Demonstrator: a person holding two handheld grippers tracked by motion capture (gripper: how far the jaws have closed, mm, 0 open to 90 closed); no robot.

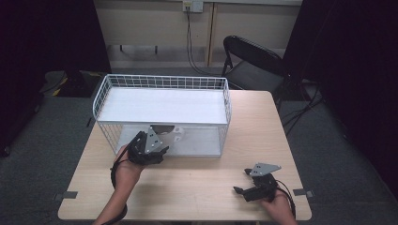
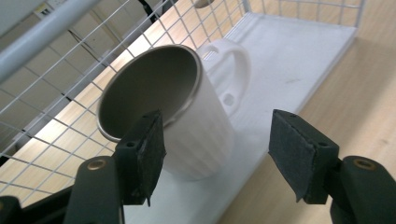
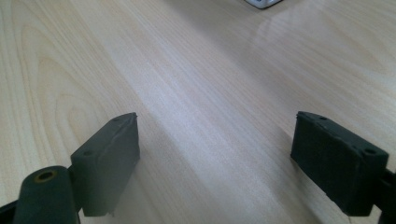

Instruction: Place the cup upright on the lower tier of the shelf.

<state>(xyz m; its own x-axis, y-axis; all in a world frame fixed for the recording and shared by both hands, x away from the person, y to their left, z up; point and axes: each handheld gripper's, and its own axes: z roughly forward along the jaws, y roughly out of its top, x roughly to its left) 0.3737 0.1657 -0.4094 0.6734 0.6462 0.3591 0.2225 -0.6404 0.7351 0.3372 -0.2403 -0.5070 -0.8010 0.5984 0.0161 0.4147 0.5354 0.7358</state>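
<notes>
black fingers [image 2: 144,154] of the left gripper [image 2: 219,158] rise closest to the lens in the left gripper view, spread apart around a white mug [image 2: 187,121] without clamping it; one finger pad overlaps the mug's near rim, the other stands off to its side with a gap between them. the mug has a metal-lined inside and a white handle [image 2: 233,70] on the side away from the gripper. it appears tilted in this view, its mouth toward the wire wall, though the camera's own turn makes the true lean hard to tell. it sits on the white lower shelf [image 2: 299,56] of a white wire basket rack [image 1: 162,93], at that shelf's front edge.

from the high view, the mug [image 1: 176,134] shows just past the left gripper [image 1: 157,152], under the rack's upper white shelf. the rack stands on the far half of a light wooden table [image 1: 197,187].

well apart from the mug, toward the table's near right corner, the right gripper [image 1: 241,187] hovers low over bare wood, held by a hand [image 1: 279,206]. its fingers [image 3: 112,158] are wide apart with nothing between them.

beyond the table, behind the rack, a black folding chair [image 1: 253,61] stands on grey floor.
</notes>
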